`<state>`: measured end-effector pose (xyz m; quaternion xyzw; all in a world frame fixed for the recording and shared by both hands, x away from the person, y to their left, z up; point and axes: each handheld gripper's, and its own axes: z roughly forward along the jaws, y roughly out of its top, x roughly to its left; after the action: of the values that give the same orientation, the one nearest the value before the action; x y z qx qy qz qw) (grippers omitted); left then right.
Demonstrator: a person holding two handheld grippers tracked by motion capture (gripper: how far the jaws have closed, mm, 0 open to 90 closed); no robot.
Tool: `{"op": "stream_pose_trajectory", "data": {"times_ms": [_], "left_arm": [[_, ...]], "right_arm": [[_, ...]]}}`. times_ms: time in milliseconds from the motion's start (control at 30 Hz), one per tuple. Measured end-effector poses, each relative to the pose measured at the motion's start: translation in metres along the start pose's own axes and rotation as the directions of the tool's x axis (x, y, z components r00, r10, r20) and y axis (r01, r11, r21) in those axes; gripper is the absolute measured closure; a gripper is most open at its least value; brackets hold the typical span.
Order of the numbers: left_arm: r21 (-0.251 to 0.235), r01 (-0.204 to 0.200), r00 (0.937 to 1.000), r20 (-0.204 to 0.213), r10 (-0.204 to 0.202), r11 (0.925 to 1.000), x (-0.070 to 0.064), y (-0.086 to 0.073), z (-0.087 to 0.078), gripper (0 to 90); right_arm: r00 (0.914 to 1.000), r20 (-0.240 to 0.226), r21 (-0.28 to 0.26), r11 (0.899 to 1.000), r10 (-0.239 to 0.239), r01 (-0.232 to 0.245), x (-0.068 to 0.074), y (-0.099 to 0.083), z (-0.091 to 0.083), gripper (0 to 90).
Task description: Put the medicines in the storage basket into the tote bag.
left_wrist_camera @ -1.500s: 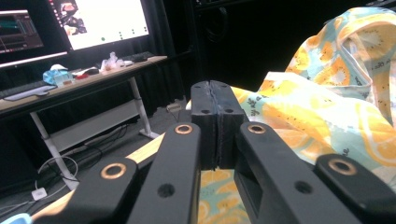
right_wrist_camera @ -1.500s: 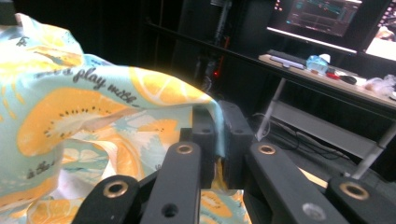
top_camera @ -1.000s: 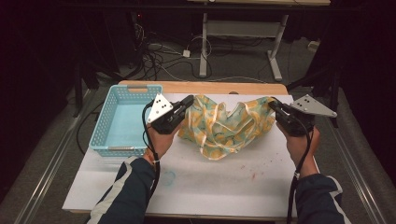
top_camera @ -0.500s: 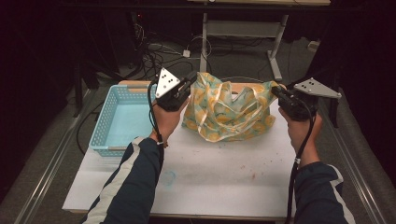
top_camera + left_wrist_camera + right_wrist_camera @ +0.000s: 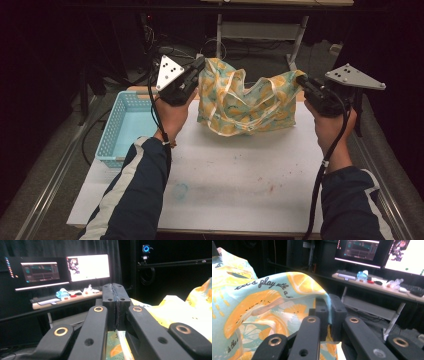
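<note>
Both grippers clamped on the fabric bag [image 5: 245, 102], one per top corner. Left gripper [image 5: 199, 66] pinches the bag's left corner, jaws pressed tight on the cloth edge; right gripper [image 5: 300, 81] grips the right corner, fabric draped over its jaws. Bag hangs stretched between them over the far part of the desk [image 5: 240, 170], its bottom edge at the surface. Light-blue basket [image 5: 122, 127] sits on the desk's left side, beside the left hand [image 5: 172, 112].

The bench [image 5: 240, 170] has a white top, marked with a faint blue smudge and small reddish specks near its front. On its left edge sits a light-blue basket [image 5: 120, 130] — and at the back the fruit-print bag [image 5: 245, 102] touches the top with its lower edge.
</note>
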<state>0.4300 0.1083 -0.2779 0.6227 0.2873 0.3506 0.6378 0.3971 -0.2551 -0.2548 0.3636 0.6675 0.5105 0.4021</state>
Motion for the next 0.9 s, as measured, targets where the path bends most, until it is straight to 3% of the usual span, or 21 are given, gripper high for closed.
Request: {"op": "stream_pose_trajectory", "data": {"times_ms": [200, 333, 633, 900], "left_arm": [[-0.022, 0.003, 1.0000, -0.007, -0.003, 0.9997, 0.002, 0.008, -0.003, 87.3], [-0.027, -0.002, 1.0000, -0.008, 0.002, 0.9996, 0.000, 0.009, -0.003, 87.2], [0.025, 0.000, 0.9999, -0.015, 0.000, 0.9997, -0.001, -0.006, 0.009, 86.8], [0.090, -0.031, 0.9988, -0.035, 0.034, 0.9955, 0.004, -0.018, 0.024, 83.5]], "right_arm": [[0.9999, 0.002, -0.061, 0.998, -0.017, 0.017, 0.006, 0.016, -0.009, 87.9], [0.9999, 0.002, -0.069, 0.998, -0.012, 0.013, 0.007, 0.020, -0.011, 88.0], [0.9997, 0.025, -0.029, 1.000, -0.001, 0.001, -0.001, 0.002, 0.001, 87.9], [0.9979, 0.063, 0.041, 0.999, 0.009, -0.012, -0.017, -0.011, 0.018, 87.9]]}}
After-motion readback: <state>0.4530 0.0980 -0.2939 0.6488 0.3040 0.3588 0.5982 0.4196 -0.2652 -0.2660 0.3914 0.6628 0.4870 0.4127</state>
